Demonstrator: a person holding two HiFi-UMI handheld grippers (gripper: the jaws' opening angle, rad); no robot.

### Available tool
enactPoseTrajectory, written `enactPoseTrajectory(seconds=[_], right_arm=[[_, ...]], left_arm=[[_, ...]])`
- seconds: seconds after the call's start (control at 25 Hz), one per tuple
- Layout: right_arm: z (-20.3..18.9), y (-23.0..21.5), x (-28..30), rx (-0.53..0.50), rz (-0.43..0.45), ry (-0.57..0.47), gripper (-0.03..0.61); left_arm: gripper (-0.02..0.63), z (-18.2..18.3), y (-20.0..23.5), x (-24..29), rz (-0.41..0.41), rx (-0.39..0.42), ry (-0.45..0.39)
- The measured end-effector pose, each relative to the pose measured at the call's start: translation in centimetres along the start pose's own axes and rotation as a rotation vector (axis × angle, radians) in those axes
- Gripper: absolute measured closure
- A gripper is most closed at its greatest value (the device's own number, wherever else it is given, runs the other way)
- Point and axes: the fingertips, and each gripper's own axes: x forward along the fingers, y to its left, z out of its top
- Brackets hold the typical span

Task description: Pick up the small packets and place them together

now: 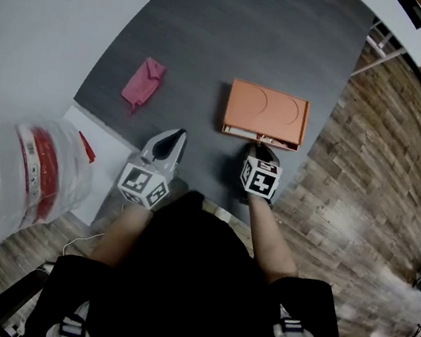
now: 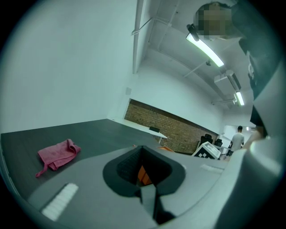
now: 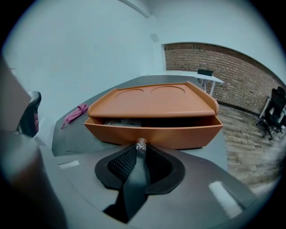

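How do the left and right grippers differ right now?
The left gripper is shut on nothing; the right gripper is closed on the drawer knob. The left gripper sits away from the orange drawer box; the right gripper is at its slightly open drawer. Both are low over the dark table.

I can only make out the packets (image 3: 121, 121) as a pale, speckled flat layer inside the part-open drawer (image 3: 187, 134) of the orange box (image 3: 152, 102). They lie low on the drawer floor, in its left half from the right gripper view. In head view they're a pale strip at the box's near edge. I can't tell the count.
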Motion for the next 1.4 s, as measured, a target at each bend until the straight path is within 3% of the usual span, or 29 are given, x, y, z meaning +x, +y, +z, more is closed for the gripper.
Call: enactPoseTrajectory(seconds=[0.8, 1.4], right_arm=[[-4.6, 0.7, -3.3, 0.052, -0.008, 0.024, 0.512], [-5.4, 0.3, -3.6, 0.002, 0.005, 0.039, 0.512]], left_arm=[[0.614, -1.1, -3.0, 2.0, -0.128, 0.012, 0.053], [0.614, -1.6, -3.5, 2.2, -0.133, 0.021, 0.068]])
